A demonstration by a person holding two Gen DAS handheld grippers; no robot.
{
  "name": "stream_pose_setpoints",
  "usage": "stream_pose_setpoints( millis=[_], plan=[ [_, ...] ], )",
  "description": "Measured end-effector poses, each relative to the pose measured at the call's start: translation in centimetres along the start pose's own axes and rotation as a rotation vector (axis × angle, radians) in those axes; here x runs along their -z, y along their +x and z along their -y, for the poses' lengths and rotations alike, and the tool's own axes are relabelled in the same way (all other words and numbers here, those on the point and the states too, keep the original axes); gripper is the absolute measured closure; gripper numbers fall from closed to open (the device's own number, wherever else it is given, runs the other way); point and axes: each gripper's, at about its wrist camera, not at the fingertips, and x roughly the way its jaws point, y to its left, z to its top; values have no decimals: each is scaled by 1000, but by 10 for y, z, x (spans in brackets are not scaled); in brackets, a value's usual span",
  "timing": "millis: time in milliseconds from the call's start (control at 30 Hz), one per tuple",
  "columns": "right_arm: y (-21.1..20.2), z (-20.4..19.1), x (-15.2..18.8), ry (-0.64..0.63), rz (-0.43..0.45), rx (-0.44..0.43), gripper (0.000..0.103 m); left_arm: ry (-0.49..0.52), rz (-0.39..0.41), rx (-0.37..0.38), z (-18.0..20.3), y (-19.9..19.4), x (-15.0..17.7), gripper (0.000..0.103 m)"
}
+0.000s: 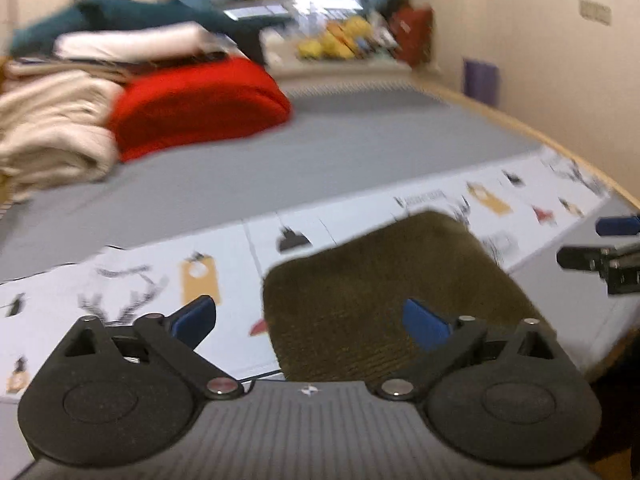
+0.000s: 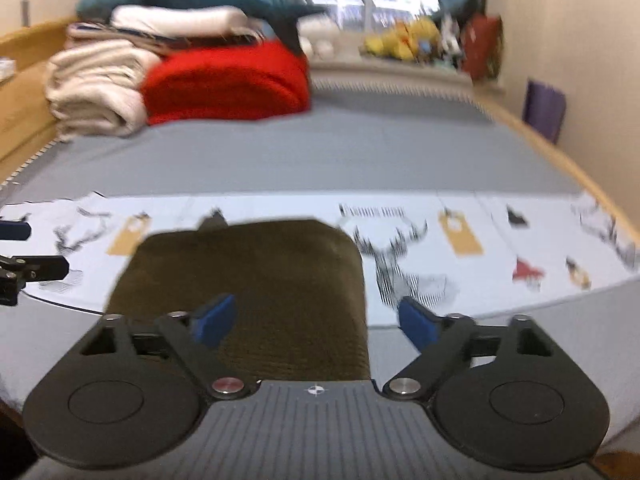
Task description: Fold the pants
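The olive-brown corduroy pants (image 1: 384, 292) lie folded into a compact rectangle on a white patterned sheet (image 1: 224, 256) at the near edge of the bed. My left gripper (image 1: 310, 322) hovers above their near left side, open, with nothing between its blue pads. In the right wrist view the same folded pants (image 2: 256, 292) sit under and ahead of my right gripper (image 2: 316, 320), which is also open and empty. Each gripper shows at the edge of the other's view: the right gripper (image 1: 600, 248) and the left gripper (image 2: 24, 252). Both views are motion-blurred.
A stack of folded clothes, cream (image 2: 96, 88), red (image 2: 228, 84), white and teal, sits at the far left of the grey bed (image 2: 320, 152). A wooden bed frame (image 2: 560, 148) runs along the right by the wall. Soft toys (image 2: 404, 42) lie under the window.
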Motion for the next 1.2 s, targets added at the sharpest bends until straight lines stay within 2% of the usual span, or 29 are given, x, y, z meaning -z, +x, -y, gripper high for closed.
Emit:
stream_pose_setpoints(
  millis=[67,133,167,233,267,333,467,633,933,1200],
  plan=[
    [-12,-1,4,-6,41,-9,6,-50,14,-27,11,-17,6,1],
    [-16,1,14,13,60,-9,5,-136,-9,-48,20,-23,17,0],
    [-15,2,19,28,55,-7,5,-172,-28,-46,24,-22,22,0],
    [-3,4,29,75,-19,10,5,-202,-93,-24,32,-12,33,0],
    [3,6,31,95,-54,15,5,-203,-131,-23,35,-5,37,0],
    [5,3,31,91,-61,32,5,-204,-173,-38,36,10,41,0],
    [10,-2,34,34,-69,61,5,-149,-159,-65,35,29,44,0],
    [10,-1,36,51,-80,65,5,-195,-183,-45,24,37,48,0],
    [16,-1,37,53,-88,71,5,-167,-198,-40,28,45,49,0],
    [21,-3,36,56,-93,71,5,-181,-205,-41,26,47,49,0]
  ],
)
